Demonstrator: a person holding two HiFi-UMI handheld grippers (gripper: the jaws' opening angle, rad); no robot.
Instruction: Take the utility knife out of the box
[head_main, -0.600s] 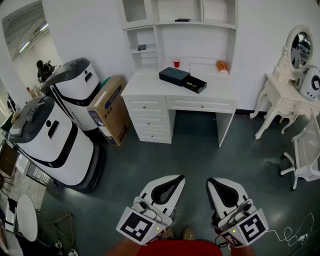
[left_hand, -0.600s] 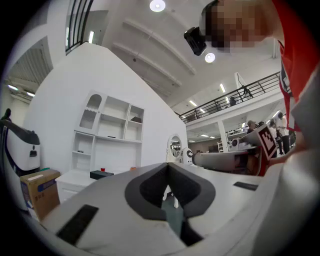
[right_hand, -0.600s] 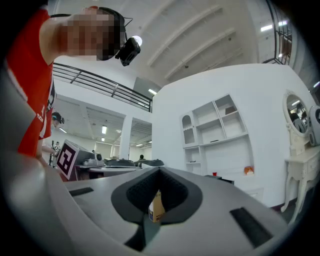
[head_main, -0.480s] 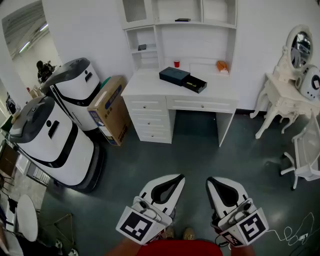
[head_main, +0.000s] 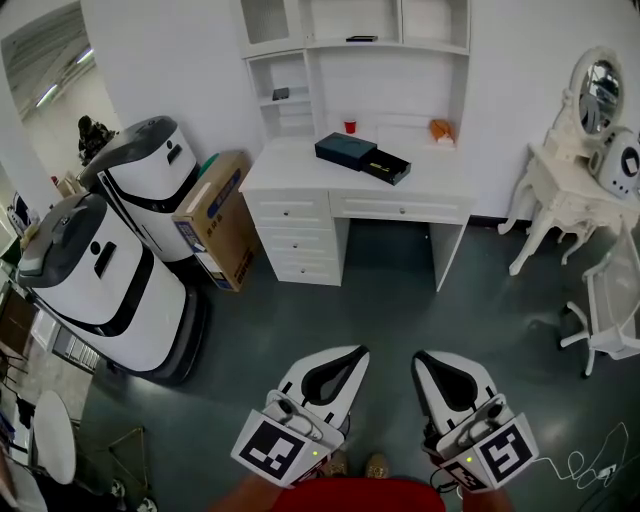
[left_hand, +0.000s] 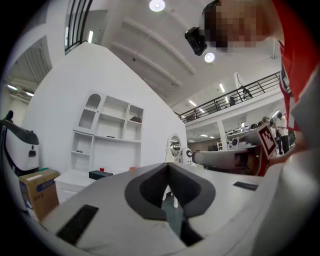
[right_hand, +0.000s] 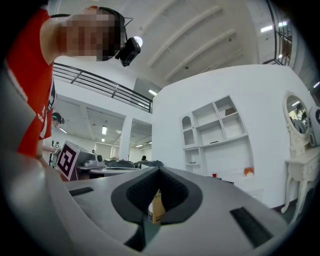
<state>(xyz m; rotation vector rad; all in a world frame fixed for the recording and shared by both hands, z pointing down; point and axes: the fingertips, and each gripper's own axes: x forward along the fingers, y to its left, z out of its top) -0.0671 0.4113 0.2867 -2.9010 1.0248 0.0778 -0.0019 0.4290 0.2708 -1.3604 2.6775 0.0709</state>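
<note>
White desk (head_main: 300, 182) far across the floor. Near the bottom edge, left gripper (head_main: 356, 352) and right gripper (head_main: 424, 358), both pressed together, empty, touching nothing. Mid-worktop toward the back edge, dark box (head_main: 347, 151) with tray (head_main: 389, 170) slid out; utility knife too small to tell.

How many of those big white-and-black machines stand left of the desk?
2. The far machine is beside the cardboard box; the near machine stands closer. Others may be hidden off-frame.

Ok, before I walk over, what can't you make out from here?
- Utility knife: head view, box on the desk is too small; a yellowish streak in its open tray may be it.
- Left gripper view: box a tiny speck.
- Hands holding left gripper and right gripper: cut off by head view's bottom edge.
</note>
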